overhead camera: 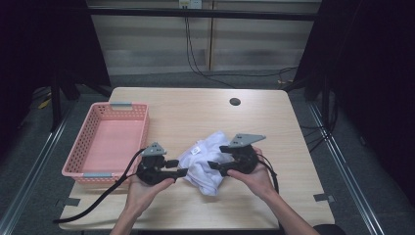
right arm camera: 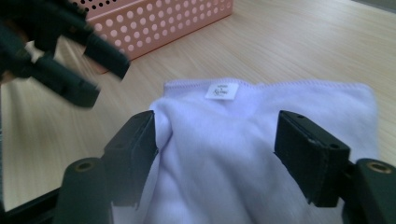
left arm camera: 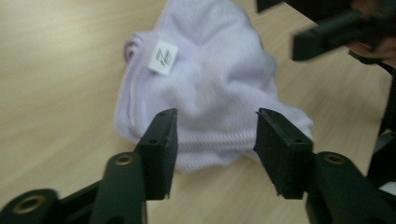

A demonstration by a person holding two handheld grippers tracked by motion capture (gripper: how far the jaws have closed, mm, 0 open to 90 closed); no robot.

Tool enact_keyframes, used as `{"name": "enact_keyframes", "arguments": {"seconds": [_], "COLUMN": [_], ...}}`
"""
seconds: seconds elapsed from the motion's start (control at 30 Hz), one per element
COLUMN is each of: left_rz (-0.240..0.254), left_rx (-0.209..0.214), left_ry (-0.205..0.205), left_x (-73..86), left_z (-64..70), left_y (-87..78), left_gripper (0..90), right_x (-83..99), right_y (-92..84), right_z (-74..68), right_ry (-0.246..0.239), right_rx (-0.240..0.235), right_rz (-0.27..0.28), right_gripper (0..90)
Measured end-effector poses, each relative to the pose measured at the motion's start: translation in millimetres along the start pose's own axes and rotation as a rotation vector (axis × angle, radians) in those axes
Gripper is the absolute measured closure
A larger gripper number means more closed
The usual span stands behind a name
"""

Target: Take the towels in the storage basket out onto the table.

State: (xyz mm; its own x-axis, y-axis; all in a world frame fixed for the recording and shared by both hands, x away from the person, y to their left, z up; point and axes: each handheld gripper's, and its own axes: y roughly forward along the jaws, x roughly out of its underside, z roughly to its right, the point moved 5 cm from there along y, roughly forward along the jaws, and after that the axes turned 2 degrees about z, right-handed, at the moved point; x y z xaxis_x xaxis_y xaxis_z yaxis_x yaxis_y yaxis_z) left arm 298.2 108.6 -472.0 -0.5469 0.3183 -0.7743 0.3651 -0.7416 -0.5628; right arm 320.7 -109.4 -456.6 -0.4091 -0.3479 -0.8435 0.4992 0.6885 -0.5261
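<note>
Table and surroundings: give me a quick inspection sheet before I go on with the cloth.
Surface: light wooden table, bare apart from the items below; a dark round hole near its far edge.
Job's things: white cloth crumpled near the front edge, its label facing up.
Clutter: pink perforated basket at the left, nothing seen inside.
Grippers: left gripper open, its fingers at the cloth's hem, not pressing; right gripper open, cloth between its fingers.
Cables: black cable trails from the left gripper off the front edge; wires hang behind the table.
Surroundings: grey floor, dark curtains on both sides.
</note>
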Motion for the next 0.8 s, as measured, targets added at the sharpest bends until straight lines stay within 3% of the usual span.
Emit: {"name": "enact_keyframes", "arguments": {"seconds": [0.07, 0.1, 0.17, 0.27, 0.3, 0.43, 0.5, 0.53, 0.6, 0.63, 0.73, 0.8], "left_rz": [-0.006, -0.008, -0.027, -0.03, -0.015, -0.006, 0.019, -0.006, -0.004, -0.002, -0.009, -0.005], "left_rx": [-0.009, 0.001, -0.01, -0.013, -0.016, -0.044, -0.043, -0.066, -0.064, -0.035, -0.015, 0.0], "left_ry": [-0.011, -0.02, -0.038, -0.045, -0.044, -0.025, -0.042, -0.017, -0.011, -0.025, 0.036, 0.043], "left_x": [9.9, 14.8, 24.5, 24.6, 20.6, 11.3, 6.1, 5.6, 5.7, 6.5, 4.4, 2.8], "left_z": [0.3, 0.9, -3.4, -10.2, -12.6, -19.5, -25.0, -26.3, -26.7, -26.1, -22.0, -21.4], "left_y": [-0.1, 0.8, 6.8, 19.1, 24.4, 35.1, 40.2, 44.3, 47.0, 50.8, 51.0, 49.7], "left_gripper": [51.9, 51.8, 49.3, 46.0, 46.0, 46.5, 47.1, 48.3, 47.4, 47.0, 56.1, 73.7], "right_x": [2.1, 5.5, 17.4, 23.8, 24.9, 30.7, 32.5, 34.5, 35.1, 37.3, 40.1, 41.4], "right_y": [15.8, 21.3, 31.9, 26.6, 24.4, 18.2, 16.4, 14.9, 13.4, 10.4, 5.7, 4.6], "right_z": [0.6, 2.7, 10.2, 19.5, 21.3, 24.8, 25.5, 26.9, 28.5, 32.6, 38.1, 39.3], "right_ry": [-0.023, -0.038, -0.018, 0.054, 0.058, 0.056, 0.055, 0.053, 0.064, 0.081, 0.094, 0.103], "right_rx": [0.011, 0.03, 0.045, -0.01, -0.016, -0.028, -0.035, -0.051, -0.049, -0.036, -0.028, -0.035], "right_rz": [-0.042, -0.071, -0.124, -0.108, -0.108, -0.119, -0.124, -0.129, -0.124, -0.124, -0.112, -0.112], "right_gripper": [33.7, 38.9, 55.9, 72.6, 74.8, 78.7, 79.1, 79.1, 79.1, 78.4, 76.1, 75.4]}}
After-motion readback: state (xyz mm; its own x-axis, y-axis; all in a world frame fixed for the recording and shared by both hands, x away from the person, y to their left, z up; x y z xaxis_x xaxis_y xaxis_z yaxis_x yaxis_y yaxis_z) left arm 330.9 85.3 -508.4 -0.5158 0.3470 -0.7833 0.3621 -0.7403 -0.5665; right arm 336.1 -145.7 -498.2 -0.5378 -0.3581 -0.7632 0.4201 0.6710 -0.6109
